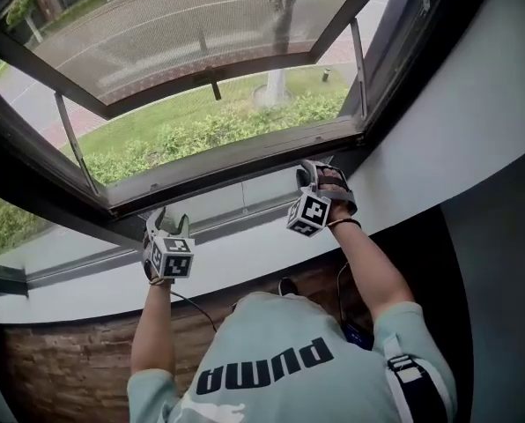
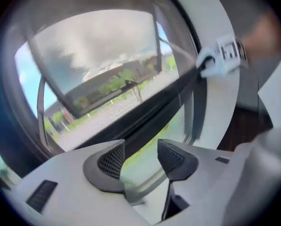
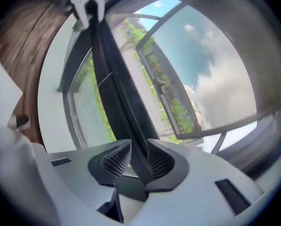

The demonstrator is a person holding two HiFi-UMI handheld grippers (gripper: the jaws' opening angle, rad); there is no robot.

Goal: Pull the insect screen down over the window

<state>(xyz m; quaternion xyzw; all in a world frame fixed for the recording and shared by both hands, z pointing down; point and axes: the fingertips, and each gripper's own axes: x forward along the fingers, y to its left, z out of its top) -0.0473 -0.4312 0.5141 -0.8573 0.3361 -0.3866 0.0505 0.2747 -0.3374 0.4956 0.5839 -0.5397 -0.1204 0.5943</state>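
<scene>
Right gripper view: jaws straddle dark bar (image 3: 114, 88).

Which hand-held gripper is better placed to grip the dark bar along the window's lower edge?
Right. The right hand-held gripper already has its open jaws astride the dark bar. The left hand-held gripper sits lower, by the white sill, with nothing between its open jaws.

Legible text: "PUMA" | on: pale green fabric T-shirt (image 1: 280, 359) worn by the person | dark block letters, upside down in head view | other readable print: none.
</scene>
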